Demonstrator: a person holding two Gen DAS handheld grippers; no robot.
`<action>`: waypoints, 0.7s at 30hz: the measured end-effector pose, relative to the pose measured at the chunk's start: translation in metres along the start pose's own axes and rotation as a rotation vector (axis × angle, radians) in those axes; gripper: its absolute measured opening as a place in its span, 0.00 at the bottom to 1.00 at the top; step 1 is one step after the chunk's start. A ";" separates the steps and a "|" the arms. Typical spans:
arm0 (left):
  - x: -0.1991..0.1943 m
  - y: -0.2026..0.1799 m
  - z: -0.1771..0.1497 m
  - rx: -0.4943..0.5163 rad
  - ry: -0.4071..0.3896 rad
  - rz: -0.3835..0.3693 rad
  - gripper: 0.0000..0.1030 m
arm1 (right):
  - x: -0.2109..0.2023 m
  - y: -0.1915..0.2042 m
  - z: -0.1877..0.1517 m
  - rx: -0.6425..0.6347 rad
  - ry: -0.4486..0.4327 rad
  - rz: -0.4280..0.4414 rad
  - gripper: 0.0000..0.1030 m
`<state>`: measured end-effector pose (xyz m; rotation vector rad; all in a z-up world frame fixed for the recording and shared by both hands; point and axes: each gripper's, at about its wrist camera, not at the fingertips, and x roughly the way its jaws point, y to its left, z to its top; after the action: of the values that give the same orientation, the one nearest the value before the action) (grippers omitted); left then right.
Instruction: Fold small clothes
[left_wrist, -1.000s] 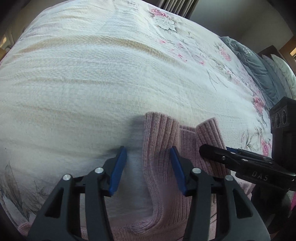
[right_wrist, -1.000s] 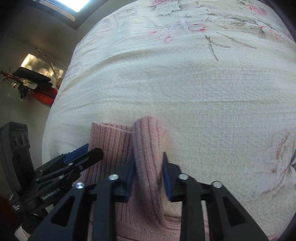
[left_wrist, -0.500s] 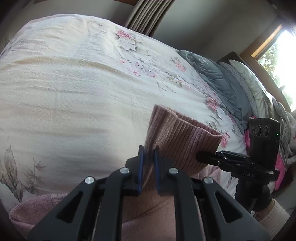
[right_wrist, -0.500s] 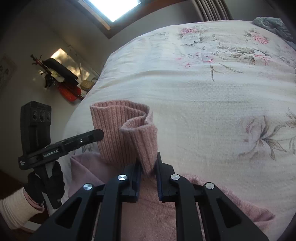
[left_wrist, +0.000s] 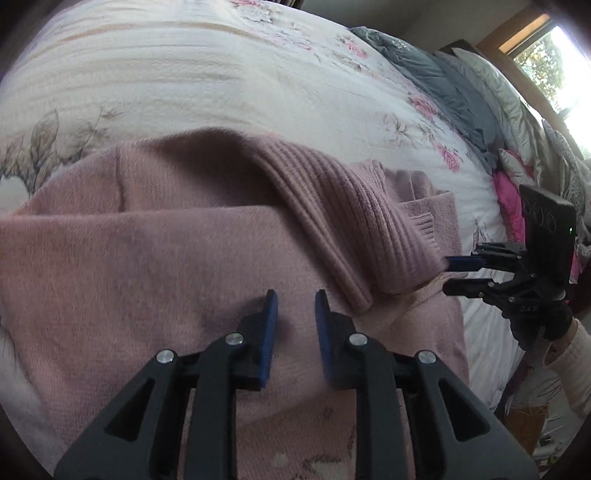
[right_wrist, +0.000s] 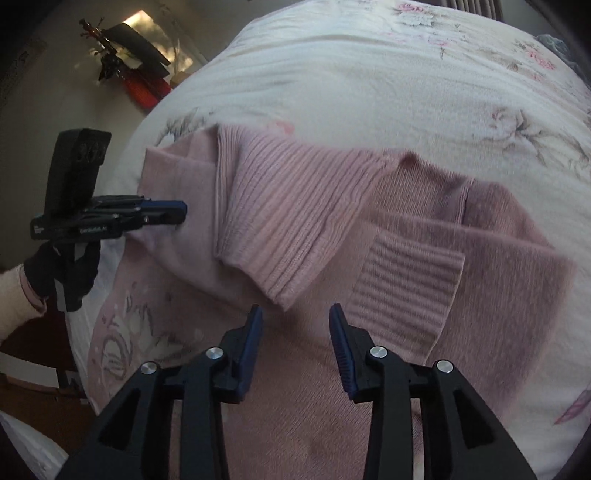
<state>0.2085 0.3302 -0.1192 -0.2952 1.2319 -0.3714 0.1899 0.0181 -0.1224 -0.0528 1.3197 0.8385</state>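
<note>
A pink knit sweater (left_wrist: 155, 254) lies on the floral bedspread (left_wrist: 207, 74), its ribbed band (left_wrist: 354, 221) folded back over the body. In the right wrist view the same sweater (right_wrist: 498, 258) shows the ribbed band (right_wrist: 288, 214) and a ribbed cuff (right_wrist: 406, 288) lying flat on it. My left gripper (left_wrist: 293, 295) hovers open over the sweater body, nothing between its blue pads. My right gripper (right_wrist: 295, 312) is also open, just short of the band's corner. Each view shows the other gripper at the sweater's side: the right gripper (left_wrist: 456, 275) and the left gripper (right_wrist: 177, 216).
Grey and white pillows (left_wrist: 461, 81) and a bright pink cloth (left_wrist: 509, 199) lie at the bed's far right. A window (left_wrist: 554, 55) is beyond them. A red and black object (right_wrist: 136, 70) stands on the floor past the bed's left edge. Gloved hands (right_wrist: 62, 273) hold both grippers.
Both grippers were shut on the ribbed band, carrying it up and back. Now the band lies folded onto the sweater body, both grippers have let go and opened, and they have pulled back.
</note>
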 end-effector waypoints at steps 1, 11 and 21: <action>-0.004 0.003 0.000 -0.015 -0.008 -0.008 0.20 | -0.002 -0.002 -0.004 0.016 0.004 0.022 0.45; 0.011 0.031 0.059 -0.275 -0.056 -0.089 0.45 | 0.006 -0.068 0.058 0.361 -0.148 0.150 0.58; 0.026 0.044 0.095 -0.355 -0.049 -0.120 0.13 | 0.048 -0.086 0.099 0.430 -0.108 0.130 0.12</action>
<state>0.3115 0.3609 -0.1307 -0.6808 1.2323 -0.2446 0.3210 0.0289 -0.1707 0.4149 1.3855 0.6412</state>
